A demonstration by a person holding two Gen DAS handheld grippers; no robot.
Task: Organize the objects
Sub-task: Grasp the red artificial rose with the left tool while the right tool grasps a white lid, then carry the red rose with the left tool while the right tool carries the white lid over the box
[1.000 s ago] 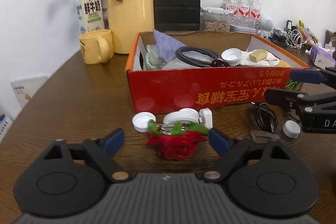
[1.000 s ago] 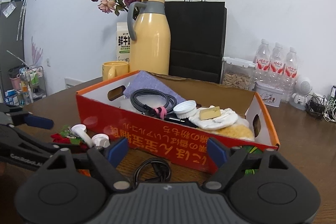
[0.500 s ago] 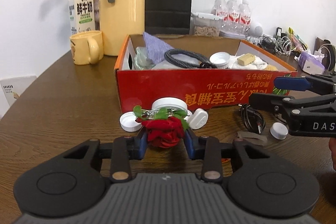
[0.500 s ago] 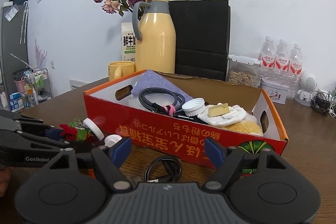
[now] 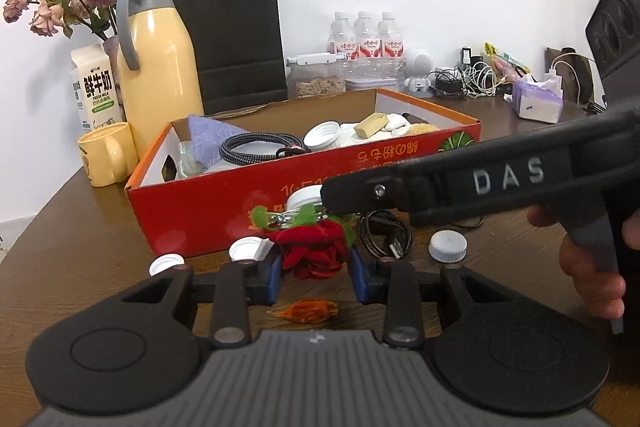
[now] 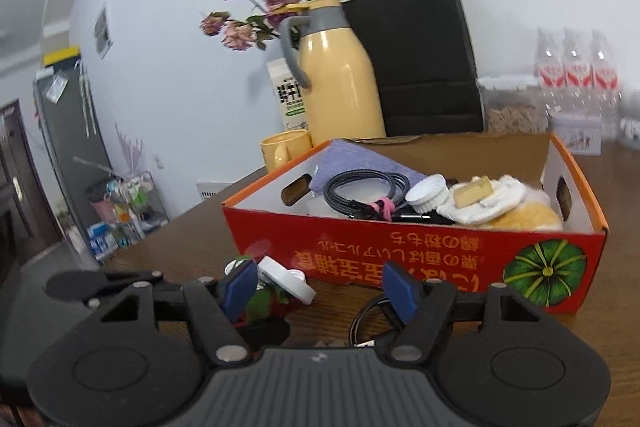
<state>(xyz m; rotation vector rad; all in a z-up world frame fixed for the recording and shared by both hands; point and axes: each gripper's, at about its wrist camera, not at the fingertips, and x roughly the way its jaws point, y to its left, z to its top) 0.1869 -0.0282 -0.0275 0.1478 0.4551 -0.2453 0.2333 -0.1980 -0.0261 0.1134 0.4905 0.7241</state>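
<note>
The left tool (image 5: 315, 275) is clamped on the red rose (image 5: 314, 251), its blue pads (image 5: 273, 275) pressed against both sides of the bloom. Half a second ago it gripped the flower low on the table (image 5: 80, 251); now the rose is raised, with a dried orange bud (image 5: 306, 310) showing on the table beneath it. The red box (image 5: 224, 211) lies just ahead of the tool, tilted in view compared with before, and the white caps (image 5: 245, 249) sit on the table ahead and to the left of the pads.

The right tool (image 6: 320, 285) has its pads apart, holding nothing, as it did earlier. It has swung in close: in the left view its black arm, marked DAS, now crosses just above the rose from the right, where earlier it stood well off. Below the right tool's pads lie a coiled black cable (image 6: 370, 319) and, to its left, the rose's leaves (image 6: 260, 303) and a white lid (image 6: 286, 279).
</note>
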